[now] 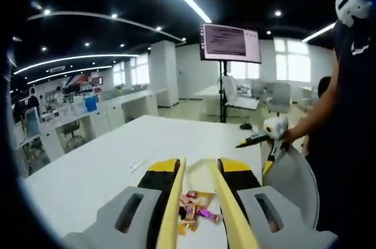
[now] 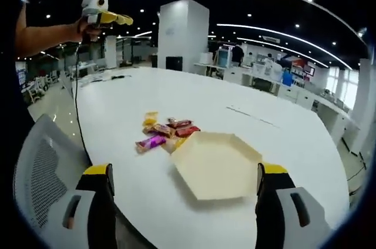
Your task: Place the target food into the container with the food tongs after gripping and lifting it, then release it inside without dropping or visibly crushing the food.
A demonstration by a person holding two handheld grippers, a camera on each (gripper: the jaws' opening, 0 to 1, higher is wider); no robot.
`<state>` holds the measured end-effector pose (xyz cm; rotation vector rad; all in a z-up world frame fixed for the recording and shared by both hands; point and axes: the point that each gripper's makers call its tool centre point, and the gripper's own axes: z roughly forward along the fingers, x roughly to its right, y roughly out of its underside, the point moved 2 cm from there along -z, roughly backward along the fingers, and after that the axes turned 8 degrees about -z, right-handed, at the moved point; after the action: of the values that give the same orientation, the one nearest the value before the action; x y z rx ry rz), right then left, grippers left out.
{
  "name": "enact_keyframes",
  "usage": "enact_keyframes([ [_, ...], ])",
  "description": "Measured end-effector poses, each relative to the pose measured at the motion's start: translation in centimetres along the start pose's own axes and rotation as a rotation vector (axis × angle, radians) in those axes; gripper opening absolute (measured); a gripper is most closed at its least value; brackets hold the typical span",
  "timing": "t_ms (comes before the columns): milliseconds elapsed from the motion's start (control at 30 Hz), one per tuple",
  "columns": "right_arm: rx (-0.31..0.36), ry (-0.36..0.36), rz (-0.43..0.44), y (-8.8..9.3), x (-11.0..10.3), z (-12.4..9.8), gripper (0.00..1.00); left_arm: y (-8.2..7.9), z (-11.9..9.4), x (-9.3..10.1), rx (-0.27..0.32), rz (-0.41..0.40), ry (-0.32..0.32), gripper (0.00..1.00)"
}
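A large white table [image 2: 194,99] carries a pale hexagonal tray [image 2: 216,164], the landmark here. Just beside the tray's far-left edge lies a small heap of wrapped snacks [image 2: 165,131]. The right gripper [image 2: 185,202] hangs back from the tray's near edge, jaws spread wide and empty. The left gripper [image 1: 200,199] hovers directly over the snacks [image 1: 197,207], yellow tongs slightly apart, straddling them, so it appears nearer.
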<state>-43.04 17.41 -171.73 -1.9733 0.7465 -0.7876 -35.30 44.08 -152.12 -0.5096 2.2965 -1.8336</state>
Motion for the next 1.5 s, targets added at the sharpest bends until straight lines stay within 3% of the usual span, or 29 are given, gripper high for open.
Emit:
enact_keyframes([
  [100,-0.017,0.009,-0.034,0.3,0.3,-0.1,0.99,0.9,0.2,-0.9,-0.043,0.037,-0.028,0.22],
  [167,-0.03,0.016,-0.012,0.8,0.4,0.0,0.99,1.6,0.3,-2.0,-0.082,0.071,-0.054,0.22],
  [300,-0.026,0.032,-0.032,0.3,0.6,-0.3,0.99,2.1,0.8,-2.3,-0.12,0.102,-0.003,0.21],
  [600,-0.047,0.052,-0.002,1.3,1.5,-0.5,0.99,3.3,1.9,-4.3,-0.19,0.094,0.009,0.21],
  [700,-0.048,0.057,0.018,1.7,1.5,-0.3,0.99,4.4,2.2,-5.1,-0.233,0.064,-0.006,0.22],
  [967,-0.059,0.074,0.025,2.0,1.9,-0.3,0.99,6.9,3.7,-5.9,-0.268,0.044,0.014,0.22],
  [1500,-0.066,0.085,0.059,2.3,2.2,-0.4,0.99,11.9,5.1,-7.4,-0.351,0.037,-0.027,0.22],
])
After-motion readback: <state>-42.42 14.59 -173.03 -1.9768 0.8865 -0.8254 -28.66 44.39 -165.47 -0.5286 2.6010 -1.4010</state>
